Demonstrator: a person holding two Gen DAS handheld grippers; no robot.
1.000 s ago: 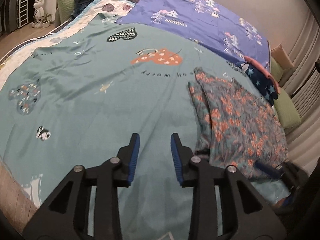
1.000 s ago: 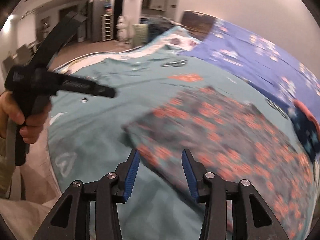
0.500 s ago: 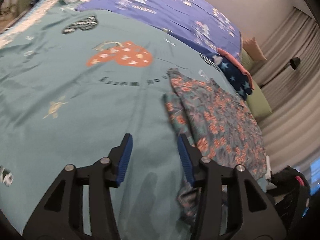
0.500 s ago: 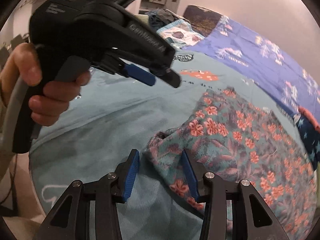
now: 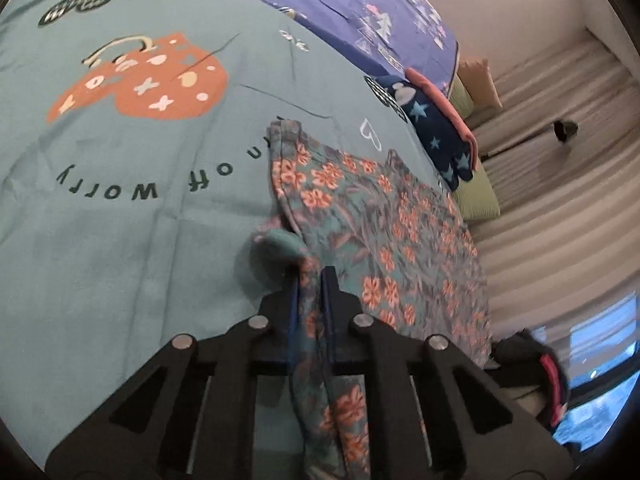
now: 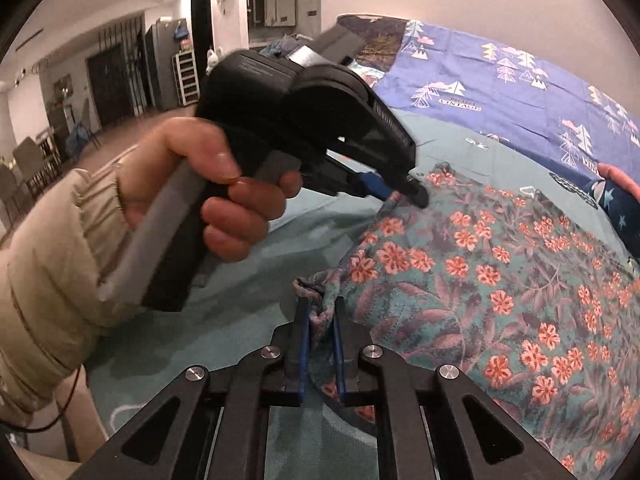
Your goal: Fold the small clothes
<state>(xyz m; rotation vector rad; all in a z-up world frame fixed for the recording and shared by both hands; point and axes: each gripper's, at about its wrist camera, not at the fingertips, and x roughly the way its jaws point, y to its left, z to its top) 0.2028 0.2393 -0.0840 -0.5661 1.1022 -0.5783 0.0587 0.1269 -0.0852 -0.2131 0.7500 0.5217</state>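
A teal garment with orange flowers lies spread on the teal bedspread. In the left wrist view my left gripper is closing its jaws on the garment's near edge, and the cloth is bunched between the blue pads. In the right wrist view my right gripper is closing too, with a crumpled corner of the same garment pinched between its pads. The left gripper, held by a hand in a beige sleeve, bites the edge farther back.
A folded navy star-print garment with a pink edge lies beyond the floral one. A purple sheet covers the far side of the bed. Green cushions and curtains stand at the right. A room with chairs opens at the left.
Both grippers were open above the bedspread. The left one swung right onto the floral garment's edge and the right one moved onto its corner. Both have closed on the cloth.
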